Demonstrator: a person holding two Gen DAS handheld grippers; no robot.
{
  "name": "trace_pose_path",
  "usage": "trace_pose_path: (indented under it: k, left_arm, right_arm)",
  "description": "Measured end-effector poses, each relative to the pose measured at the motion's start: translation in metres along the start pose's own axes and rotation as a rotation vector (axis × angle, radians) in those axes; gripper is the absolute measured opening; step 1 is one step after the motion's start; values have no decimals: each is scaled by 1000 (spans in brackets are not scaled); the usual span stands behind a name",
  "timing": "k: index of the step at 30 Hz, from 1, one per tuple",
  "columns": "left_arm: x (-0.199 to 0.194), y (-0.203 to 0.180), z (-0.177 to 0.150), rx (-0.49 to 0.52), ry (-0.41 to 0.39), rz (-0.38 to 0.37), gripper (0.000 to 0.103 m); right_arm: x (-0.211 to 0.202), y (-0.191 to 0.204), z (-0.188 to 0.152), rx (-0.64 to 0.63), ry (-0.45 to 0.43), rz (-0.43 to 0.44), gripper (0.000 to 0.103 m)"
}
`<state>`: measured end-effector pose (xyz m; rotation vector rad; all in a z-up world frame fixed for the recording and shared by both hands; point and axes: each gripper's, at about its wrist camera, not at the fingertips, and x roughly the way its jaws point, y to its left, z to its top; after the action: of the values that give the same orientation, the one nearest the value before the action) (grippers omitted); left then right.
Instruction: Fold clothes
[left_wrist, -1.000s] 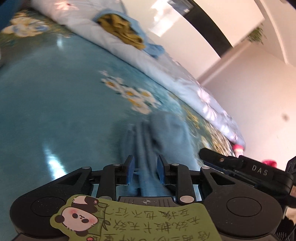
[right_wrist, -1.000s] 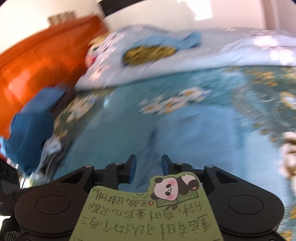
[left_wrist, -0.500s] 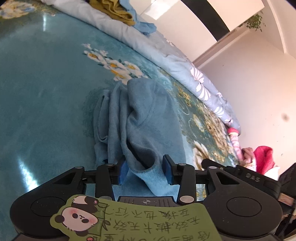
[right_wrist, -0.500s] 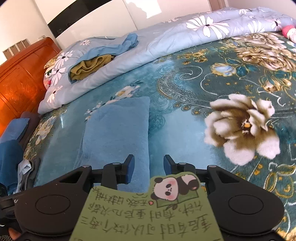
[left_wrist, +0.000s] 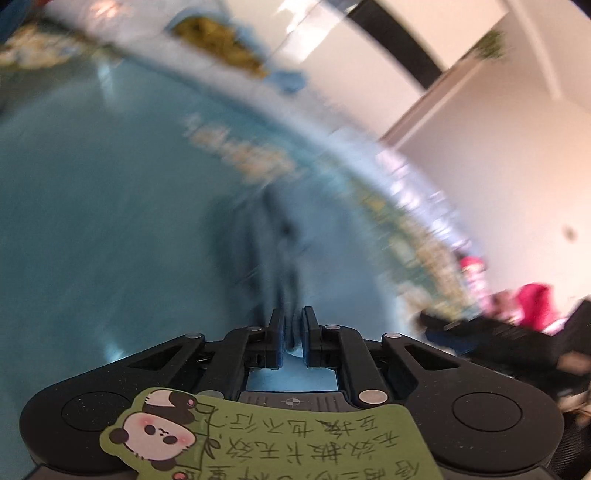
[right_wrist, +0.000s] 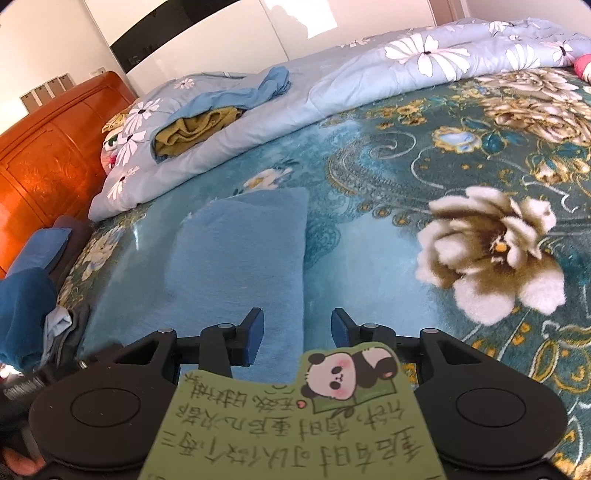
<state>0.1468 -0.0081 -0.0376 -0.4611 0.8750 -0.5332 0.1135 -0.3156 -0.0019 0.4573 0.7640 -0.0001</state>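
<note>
The blue garment (right_wrist: 240, 266) at centre lies half-folded; left gripper (left_wrist: 293, 328) pinches its edge, right gripper (right_wrist: 297, 332) is spreading, empty.

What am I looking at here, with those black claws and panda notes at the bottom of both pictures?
These are two hand-held grippers, one in each of a person's hands, each with a camera looking out along its fingers. The panda stickers are just notes stuck on them. The blurred picture comes from the left gripper: its jaws are shut on a fold of the blue garment. The sharp one comes from the right gripper: its jaws are opening, with the same garment lying folded between them, unpinched, on a teal floral bedspread. A pale blue quilt lies behind.
</note>
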Motion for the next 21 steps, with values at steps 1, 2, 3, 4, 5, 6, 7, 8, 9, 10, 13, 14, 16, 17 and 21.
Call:
trace_pose_path:
  k: [1, 2, 3, 4, 5, 6, 7, 8, 9, 10, 13, 14, 16, 17, 21]
  left_arm:
    - [5, 5, -4, -11, 22, 19, 7]
    - [2, 6, -2, -17, 7, -4, 7]
    - [-2, 6, 0, -23, -8, -27, 7]
    - [-6, 6, 2, -28, -23, -49, 7]
    - [-7, 5, 7, -22, -27, -58, 7]
    - [-8, 3, 11, -16, -32, -66, 7]
    - [-7, 2, 14, -18, -27, -74, 10]
    - [-5, 1, 17, -24, -13, -80, 13]
    - [-2, 1, 18, -31, 4, -82, 16]
    - [0, 0, 18, -36, 24, -78, 22]
    - [4, -2, 11, -17, 42, -80, 31]
    - [4, -4, 9, -7, 43, -81, 35]
    - [7, -8, 9, 14, 34, -83, 35]
    - [7, -9, 9, 18, 27, -87, 35]
    - [16, -16, 15, 9, 24, -86, 35]
  right_arm:
    - [3, 0, -2, 4, 9, 3, 41]
    - [5, 1, -4, 6, 14, 4, 41]
    - [6, 2, -5, 5, 17, 7, 41]
    - [6, 3, -6, 3, 17, 10, 41]
    - [6, 3, -7, -1, 15, 12, 41]
    - [5, 2, -7, -2, 14, 12, 41]
    - [5, 1, -7, 0, 15, 8, 41]
    - [5, 0, -6, 4, 16, 4, 41]
    - [6, -1, -6, 10, 17, 1, 41]
    - [5, -2, -6, 18, 15, -1, 41]
    - [2, -4, -7, 22, 7, 2, 41]
    - [2, -4, -7, 19, 7, 2, 41]
    - [2, -5, -9, 12, 14, -5, 41]
    - [3, -7, -9, 15, 17, -7, 41]
    - [5, -9, -11, 28, 26, -6, 41]
